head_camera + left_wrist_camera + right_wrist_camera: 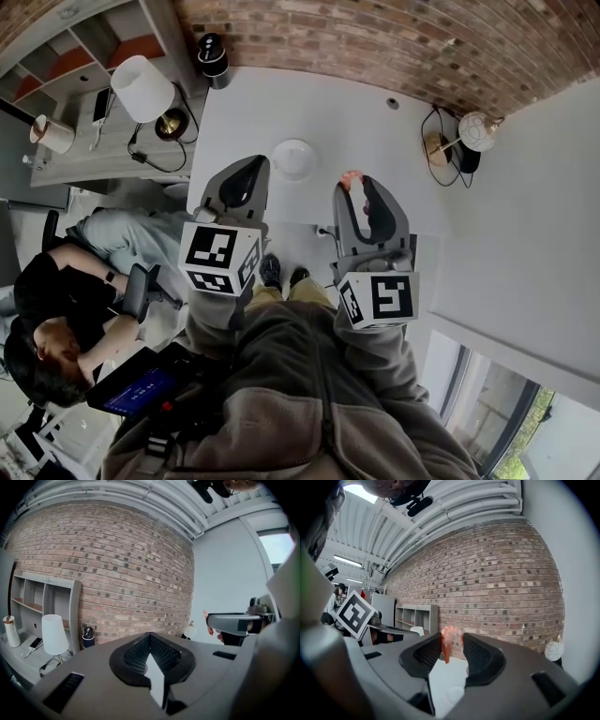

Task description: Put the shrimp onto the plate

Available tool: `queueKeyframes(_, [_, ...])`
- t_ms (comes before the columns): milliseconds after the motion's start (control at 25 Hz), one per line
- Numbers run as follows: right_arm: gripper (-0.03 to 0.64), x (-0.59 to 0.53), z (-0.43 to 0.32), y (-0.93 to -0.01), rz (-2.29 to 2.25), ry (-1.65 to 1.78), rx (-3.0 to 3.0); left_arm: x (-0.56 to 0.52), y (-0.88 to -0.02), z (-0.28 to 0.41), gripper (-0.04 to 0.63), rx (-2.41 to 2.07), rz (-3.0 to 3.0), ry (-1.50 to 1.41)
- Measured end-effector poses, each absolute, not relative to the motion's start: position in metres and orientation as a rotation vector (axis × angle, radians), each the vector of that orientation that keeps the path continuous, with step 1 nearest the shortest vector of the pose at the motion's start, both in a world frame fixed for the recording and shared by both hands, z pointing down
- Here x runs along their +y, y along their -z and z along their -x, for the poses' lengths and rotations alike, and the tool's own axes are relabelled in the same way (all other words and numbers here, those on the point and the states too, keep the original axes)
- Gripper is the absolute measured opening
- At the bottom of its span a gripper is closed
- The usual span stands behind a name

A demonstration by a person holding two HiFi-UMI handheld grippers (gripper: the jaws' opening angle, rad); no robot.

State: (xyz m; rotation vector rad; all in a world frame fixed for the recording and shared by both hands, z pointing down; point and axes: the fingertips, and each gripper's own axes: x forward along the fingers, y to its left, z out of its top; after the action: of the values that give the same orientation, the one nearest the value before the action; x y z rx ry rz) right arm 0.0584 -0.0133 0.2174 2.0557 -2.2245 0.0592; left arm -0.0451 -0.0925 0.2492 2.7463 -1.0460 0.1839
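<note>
The left gripper (251, 167) and right gripper (358, 184) are grey with black ribbed pads (427, 654), each bearing a white cube (220, 255) with black square markers. The person wears a grey zipped fleece (309, 384), tan trousers (302, 292) and black shoes (271, 271).

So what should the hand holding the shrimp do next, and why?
Probably swing the right gripper a little to its left and down toward the plate. Its jaws are closed on the shrimp, which hangs beside the plate rather than over it, and the plate is bare. Opening now would likely drop it on the table.
</note>
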Motion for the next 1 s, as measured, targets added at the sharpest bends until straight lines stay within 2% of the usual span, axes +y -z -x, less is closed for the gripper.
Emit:
queueKeyframes(480, [0.146, -0.040, -0.068, -0.239, -1.993, -0.144, -2.270, -0.111, -0.265, 0.046, 0.005, -1.133, -2.687, -0.253])
queueKeyframes(1000, [0.147, -0.056, -0.082, -0.308, -1.888, -0.323, -2.238, -0.114, -0.339, 0.041, 0.005, -1.163, -2.539, -0.401])
